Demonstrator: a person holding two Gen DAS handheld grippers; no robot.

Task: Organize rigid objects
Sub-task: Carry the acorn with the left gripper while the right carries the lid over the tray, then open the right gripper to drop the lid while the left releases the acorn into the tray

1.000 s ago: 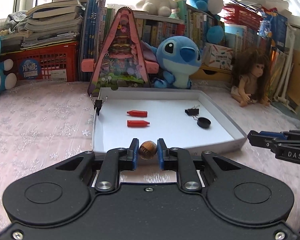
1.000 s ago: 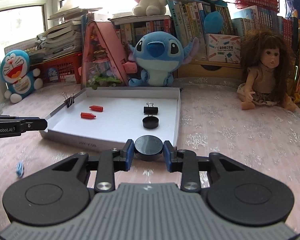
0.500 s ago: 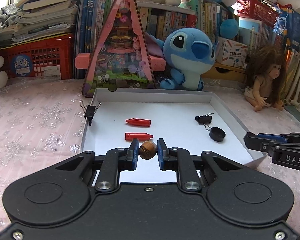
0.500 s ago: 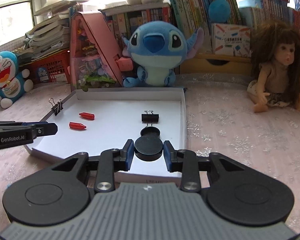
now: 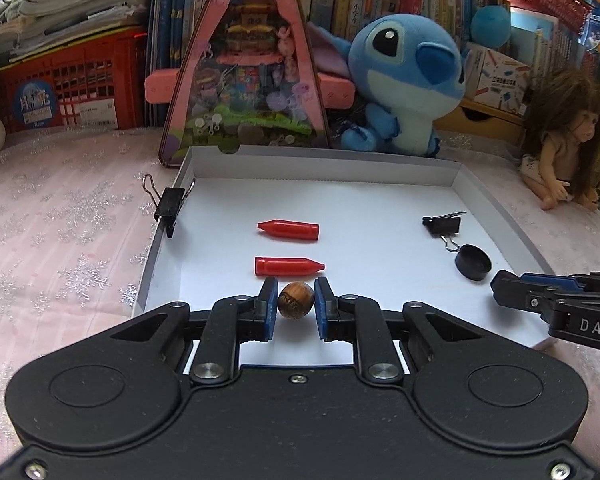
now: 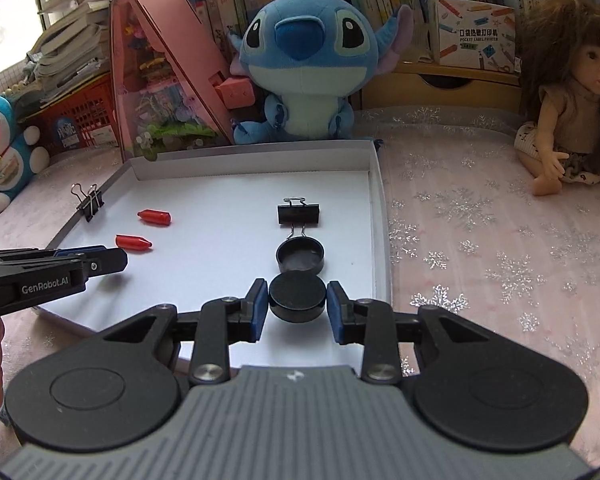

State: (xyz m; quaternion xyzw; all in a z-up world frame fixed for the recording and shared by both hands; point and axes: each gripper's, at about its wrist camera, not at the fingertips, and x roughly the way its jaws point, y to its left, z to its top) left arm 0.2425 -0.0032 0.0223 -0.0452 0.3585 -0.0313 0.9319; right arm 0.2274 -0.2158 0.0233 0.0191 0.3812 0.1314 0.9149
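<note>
left tongs (image 5: pixel 296 306) round brown nut (image 5: pixel 295 306), right tongs (image 6: pixel 297 302) round black cap (image 6: pixel 297 296)

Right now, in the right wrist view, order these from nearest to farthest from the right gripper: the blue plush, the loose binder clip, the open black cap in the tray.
1. Open black cap, just ahead.
2. Loose binder clip, mid-tray.
3. Blue plush, behind the tray.
</note>
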